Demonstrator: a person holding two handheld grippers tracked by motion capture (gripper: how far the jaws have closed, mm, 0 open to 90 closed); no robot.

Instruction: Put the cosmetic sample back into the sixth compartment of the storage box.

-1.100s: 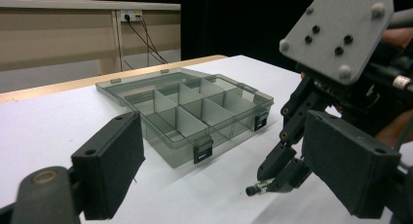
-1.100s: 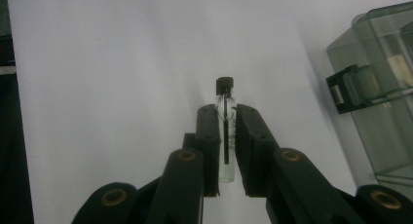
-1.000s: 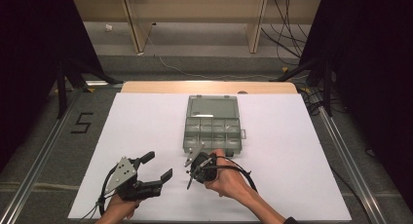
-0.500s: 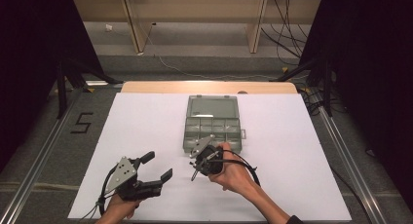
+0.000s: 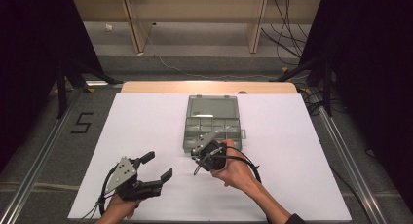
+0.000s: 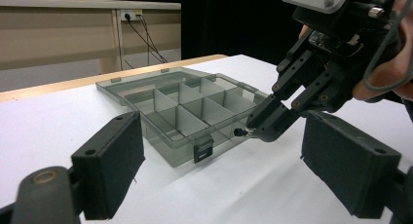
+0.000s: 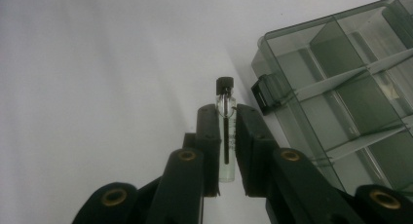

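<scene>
Vial (image 7: 225,131) between right gripper (image 7: 226,151) fingers (image 7: 208,141)

Bright white table (image 5: 146,121), dark surroundings, soft shadows, blurred near jaws

One compartment box (image 5: 212,121) lies open on the table (image 5: 146,121); one small black-capped vial (image 7: 225,131); two grippers.

Wooden table legs (image 5: 134,25) and trailing cables (image 5: 287,19) beyond the white table (image 5: 146,117).
</scene>
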